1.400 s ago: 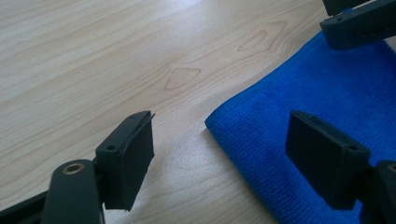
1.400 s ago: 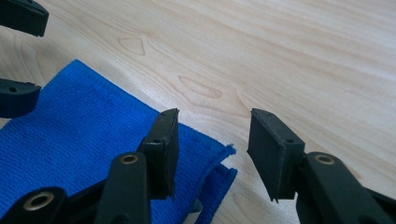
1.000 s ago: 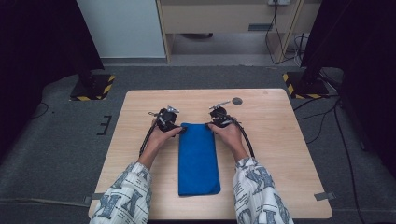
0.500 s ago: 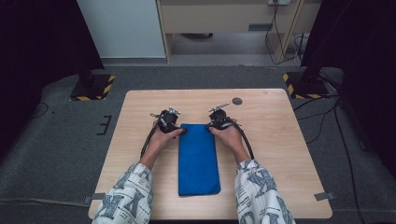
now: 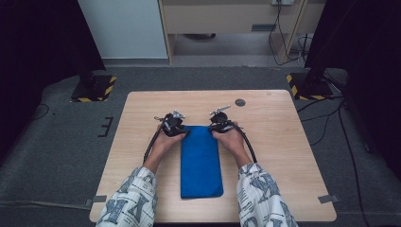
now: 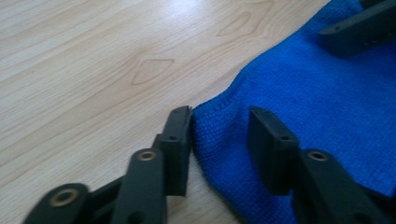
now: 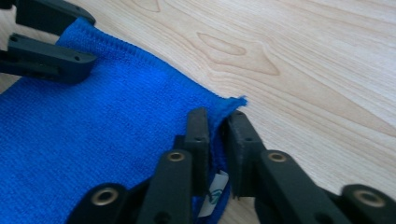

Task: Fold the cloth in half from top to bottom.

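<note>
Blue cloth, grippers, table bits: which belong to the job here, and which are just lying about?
In the job:
- blue folded cloth
- left gripper, jaws open astride one far corner
- right gripper, jaws nearly closed on the other far corner

Lying about:
- small dark disc near the table's far edge

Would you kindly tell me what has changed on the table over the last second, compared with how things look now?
Nothing visibly moved. The left gripper and the right gripper remain at the far corners of the folded blue cloth, which lies in the same place on the wooden table. Now the left jaws stand apart around one corner, while the right jaws nearly meet on the other corner.
</note>
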`<control>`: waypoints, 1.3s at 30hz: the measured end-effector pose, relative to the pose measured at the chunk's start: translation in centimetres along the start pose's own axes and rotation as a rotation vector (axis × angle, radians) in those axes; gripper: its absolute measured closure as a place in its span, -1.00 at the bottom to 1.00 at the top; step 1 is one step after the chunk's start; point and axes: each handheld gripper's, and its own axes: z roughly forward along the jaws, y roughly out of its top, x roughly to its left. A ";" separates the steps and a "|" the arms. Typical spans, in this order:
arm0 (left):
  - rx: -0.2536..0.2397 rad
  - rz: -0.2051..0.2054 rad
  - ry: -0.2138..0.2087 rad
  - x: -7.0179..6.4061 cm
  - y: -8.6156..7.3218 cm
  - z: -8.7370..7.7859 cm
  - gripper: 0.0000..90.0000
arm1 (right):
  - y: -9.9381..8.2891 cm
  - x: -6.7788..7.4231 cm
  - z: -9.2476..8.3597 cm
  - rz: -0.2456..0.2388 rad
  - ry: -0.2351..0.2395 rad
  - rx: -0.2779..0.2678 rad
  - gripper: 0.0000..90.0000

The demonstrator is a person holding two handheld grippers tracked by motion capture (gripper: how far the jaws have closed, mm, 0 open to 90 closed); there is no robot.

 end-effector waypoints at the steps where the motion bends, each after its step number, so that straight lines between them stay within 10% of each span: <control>1: 0.001 0.000 -0.002 -0.1 0.0 0.0 0.48 | 0.0 0.0 0.0 -0.004 0.002 -0.002 0.86; 11: -0.003 -0.003 -0.008 -0.8 0.2 -0.4 0.84 | -0.2 0.2 -0.5 -0.029 -0.009 -0.021 0.93; 39: -0.132 0.042 0.023 -1.8 4.4 -4.8 0.87 | 2.5 -0.3 -6.0 -0.041 0.006 -0.164 0.94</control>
